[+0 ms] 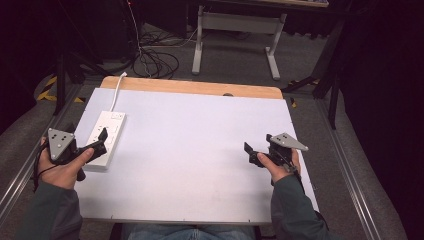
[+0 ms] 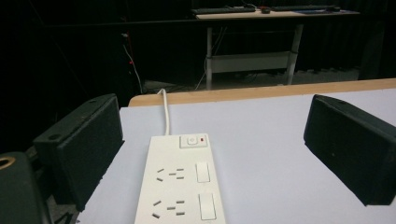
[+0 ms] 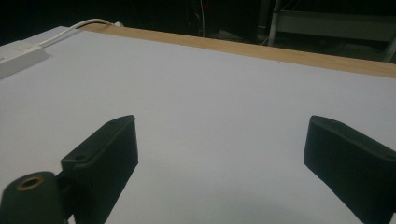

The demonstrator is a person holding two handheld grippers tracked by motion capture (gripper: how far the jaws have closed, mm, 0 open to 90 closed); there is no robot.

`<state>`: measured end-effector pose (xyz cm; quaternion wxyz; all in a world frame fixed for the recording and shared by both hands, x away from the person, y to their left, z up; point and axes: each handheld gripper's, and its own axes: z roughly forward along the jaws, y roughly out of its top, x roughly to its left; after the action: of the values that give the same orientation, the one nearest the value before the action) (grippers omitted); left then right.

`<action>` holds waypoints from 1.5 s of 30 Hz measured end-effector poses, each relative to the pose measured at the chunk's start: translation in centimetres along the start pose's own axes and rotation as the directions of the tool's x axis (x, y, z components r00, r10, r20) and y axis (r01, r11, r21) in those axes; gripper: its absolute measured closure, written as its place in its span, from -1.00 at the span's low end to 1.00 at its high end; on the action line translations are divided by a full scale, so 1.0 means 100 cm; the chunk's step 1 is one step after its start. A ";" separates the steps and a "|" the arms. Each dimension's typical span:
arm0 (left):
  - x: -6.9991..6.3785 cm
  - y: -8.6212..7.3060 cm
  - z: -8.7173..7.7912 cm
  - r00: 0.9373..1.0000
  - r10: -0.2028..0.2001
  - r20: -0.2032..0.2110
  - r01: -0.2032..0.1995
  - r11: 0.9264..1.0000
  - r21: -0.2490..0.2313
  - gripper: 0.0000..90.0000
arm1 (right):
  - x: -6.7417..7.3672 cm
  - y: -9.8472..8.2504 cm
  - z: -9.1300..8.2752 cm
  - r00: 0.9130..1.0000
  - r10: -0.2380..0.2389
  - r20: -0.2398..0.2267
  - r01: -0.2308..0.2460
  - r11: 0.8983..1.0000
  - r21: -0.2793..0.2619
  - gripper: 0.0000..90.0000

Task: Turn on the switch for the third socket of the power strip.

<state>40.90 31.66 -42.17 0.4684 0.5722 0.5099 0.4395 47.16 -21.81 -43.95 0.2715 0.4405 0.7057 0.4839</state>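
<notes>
Here, left gripper [image 1: 100,141] poised over the near end of the flat white plastic power strip [image 1: 106,137], jaws spread wide with nothing between them, apparently lined up to straddle the strip's body. Strip's white cable [image 2: 165,111] trailing away beyond the jaws, towards the far wooden table edge [image 1: 192,87]. Right gripper [image 1: 252,152] likewise wide open and empty, well apart from the strip, seemingly idle.

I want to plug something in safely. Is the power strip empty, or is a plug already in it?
Empty as far as seen: the power strip lies flat on the table, and its visible sockets hold no plug.
</notes>
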 end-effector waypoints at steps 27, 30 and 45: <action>0.003 0.002 0.000 0.999 -0.034 -0.012 0.034 0.999 -0.005 -0.09 | 0.000 0.000 0.000 1.000 0.004 -0.003 -0.004 1.000 0.005 -0.76; 0.003 0.002 0.000 0.999 -0.028 -0.021 0.028 1.000 0.001 0.02 | 0.000 0.000 0.000 1.000 0.006 -0.004 -0.006 1.000 0.004 -0.76; 0.009 0.003 -0.002 0.998 -0.045 -0.051 0.046 0.999 0.016 0.46 | 0.000 -0.001 0.000 1.000 -0.005 -0.004 0.005 1.000 0.011 -0.75</action>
<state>40.87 32.57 -41.87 0.4601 0.5533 0.5383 0.4386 47.18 -21.82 -44.03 0.2688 0.4393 0.7102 0.4801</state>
